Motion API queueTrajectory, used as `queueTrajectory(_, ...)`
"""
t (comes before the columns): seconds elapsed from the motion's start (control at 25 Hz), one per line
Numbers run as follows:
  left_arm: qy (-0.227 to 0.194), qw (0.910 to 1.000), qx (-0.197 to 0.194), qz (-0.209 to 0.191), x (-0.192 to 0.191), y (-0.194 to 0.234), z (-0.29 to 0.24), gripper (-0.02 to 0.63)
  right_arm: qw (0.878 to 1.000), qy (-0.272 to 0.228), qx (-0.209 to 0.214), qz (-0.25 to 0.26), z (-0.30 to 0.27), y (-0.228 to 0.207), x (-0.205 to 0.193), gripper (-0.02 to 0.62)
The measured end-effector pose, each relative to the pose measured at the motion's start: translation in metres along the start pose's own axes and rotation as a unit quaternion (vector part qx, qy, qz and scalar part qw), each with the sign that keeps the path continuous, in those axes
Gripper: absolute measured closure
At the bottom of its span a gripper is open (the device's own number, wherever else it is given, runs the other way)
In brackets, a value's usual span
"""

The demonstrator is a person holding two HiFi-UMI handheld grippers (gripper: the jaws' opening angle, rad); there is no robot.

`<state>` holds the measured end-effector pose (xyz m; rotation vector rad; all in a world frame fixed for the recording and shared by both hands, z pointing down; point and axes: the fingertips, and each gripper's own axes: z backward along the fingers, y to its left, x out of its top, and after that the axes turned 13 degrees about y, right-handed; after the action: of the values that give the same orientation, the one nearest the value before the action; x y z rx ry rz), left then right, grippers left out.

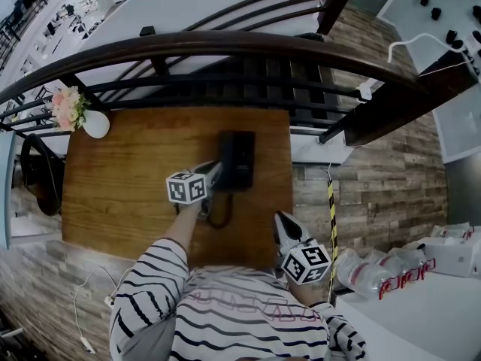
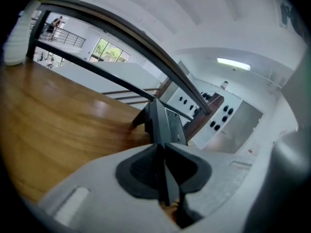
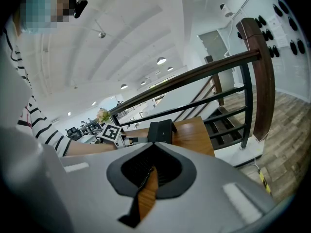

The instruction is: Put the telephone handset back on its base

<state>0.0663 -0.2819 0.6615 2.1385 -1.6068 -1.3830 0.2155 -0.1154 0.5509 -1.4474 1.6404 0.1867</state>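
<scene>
The broad rectangular brown wooden table (image 1: 120,194) is showing a smooth, glossy top, so anything dropped or nudged on it is likely to slide. A sideways tug could push the boxy black plastic telephone base (image 1: 244,153), which is sitting near the table's far edge by the railing, out of line. The long, narrow black plastic handset (image 2: 154,123) is lying along the left side of that base, seen edge-on. Whether it is already sitting in its cradle cannot be told. The left gripper (image 2: 163,164) is clamping its ribbed dark pads on the handset's near end, so the hold is narrow and off-centre. The hard, slick shell could twist or slip out as it is being lowered, landing crooked on the base. The right gripper (image 3: 151,171) is hanging back over the near table edge with its jaws slightly parted and holding nothing, so it is steadying nothing. The thin black cord (image 1: 218,218) is looping over the wood just behind the left gripper, where it could snag the jaws or drag the handset askew.
</scene>
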Motion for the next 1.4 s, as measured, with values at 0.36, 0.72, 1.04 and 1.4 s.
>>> queueTrajectory(0.36,-0.014,0.9984,-0.041,0.036,0.0021,0.0037,0.0014,0.558,1.0,0.002,0.002,0.001,-0.0023,0.0017,-0.0007,0.595)
queueTrajectory(0.72,-0.017,0.9972,-0.057,0.045,0.0029,0.0026,0.0013,0.561,1.0,0.005,0.006,0.003,-0.0049,0.0028,0.0009,0.595)
queueTrajectory(1.04,-0.016,0.9957,-0.076,0.049,0.0026,0.0046,0.0018,0.56,1.0,0.005,0.004,0.003,-0.0067,0.0018,0.0039,0.595)
queueTrajectory(1.4,-0.022,0.9924,-0.106,0.058,0.0033,0.0052,0.0017,0.56,1.0,0.005,0.0,0.001,-0.0078,0.0011,0.0036,0.595)
